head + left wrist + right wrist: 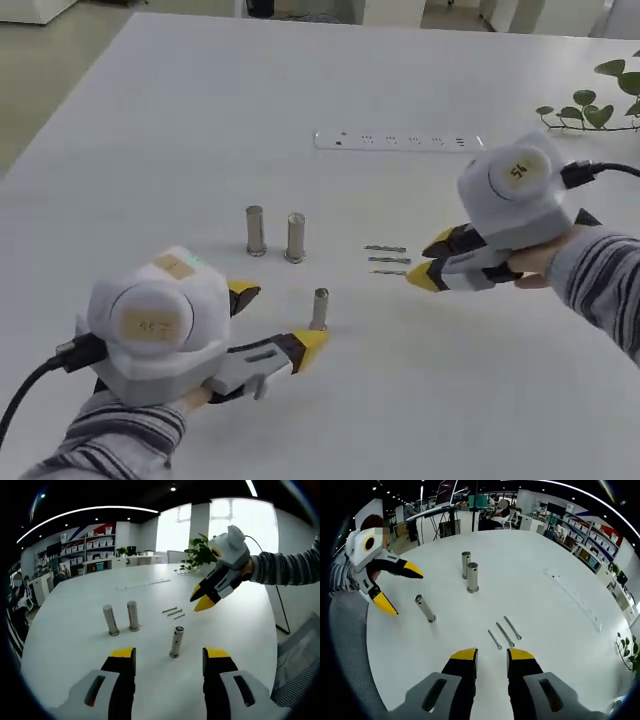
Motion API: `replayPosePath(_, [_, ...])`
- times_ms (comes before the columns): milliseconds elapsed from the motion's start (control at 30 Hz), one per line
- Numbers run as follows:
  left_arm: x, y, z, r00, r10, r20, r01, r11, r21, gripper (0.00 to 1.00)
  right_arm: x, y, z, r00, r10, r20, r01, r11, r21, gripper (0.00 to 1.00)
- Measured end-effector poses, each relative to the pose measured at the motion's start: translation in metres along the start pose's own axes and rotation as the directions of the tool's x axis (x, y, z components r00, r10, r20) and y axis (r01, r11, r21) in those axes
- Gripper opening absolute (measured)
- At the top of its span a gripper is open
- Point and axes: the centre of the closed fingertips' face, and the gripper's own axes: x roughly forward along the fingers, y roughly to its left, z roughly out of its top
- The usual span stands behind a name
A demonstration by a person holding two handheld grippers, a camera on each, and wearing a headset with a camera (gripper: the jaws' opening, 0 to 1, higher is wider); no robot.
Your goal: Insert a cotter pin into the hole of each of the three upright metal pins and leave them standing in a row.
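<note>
Three upright metal pins stand on the white table (200, 120): two side by side (255, 230) (295, 237) and a third (320, 308) nearer to me. My left gripper (280, 318) is open, its jaws either side of and just short of that third pin (176, 641). Three cotter pins (388, 260) lie in a row to the right of the pair. My right gripper (425, 262) hovers just right of them, jaws narrowly open and holding nothing. In the right gripper view the cotter pins (504, 634) lie just ahead of the jaws.
A white power strip (400, 141) lies across the far side of the table. A green plant (595, 105) reaches in at the far right edge. Office shelves and desks stand beyond the table.
</note>
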Motion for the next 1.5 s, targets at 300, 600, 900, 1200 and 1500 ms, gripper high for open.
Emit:
replayPosePath(300, [-0.008,-0.002,-0.009,0.9992,0.028,-0.029,-0.027,0.999,0.037,0.62,0.021,-0.004,-0.004,0.9934,0.063,-0.096,-0.071,0.994,-0.083,0.14])
replayPosePath(600, [-0.011,0.007,-0.009,0.9982,0.052,-0.029,-0.050,0.997,0.056,0.61,0.035,-0.005,-0.010,0.9815,0.111,-0.156,-0.128,0.987,-0.101,0.08])
replayPosePath(900, [-0.014,0.018,-0.005,0.9969,0.078,-0.011,-0.078,0.996,0.050,0.59,0.038,-0.005,-0.010,0.9698,0.145,-0.196,-0.172,0.976,-0.130,0.01])
replayPosePath(1200, [-0.014,0.018,-0.005,0.9972,0.075,-0.008,-0.074,0.996,0.044,0.55,0.036,-0.006,-0.011,0.9678,0.131,-0.215,-0.173,0.967,-0.189,0.00])
replayPosePath(1500, [-0.014,0.016,-0.002,0.9977,0.067,0.005,-0.067,0.997,0.044,0.51,0.023,-0.008,-0.006,0.9893,0.106,-0.100,-0.118,0.986,-0.119,0.00])
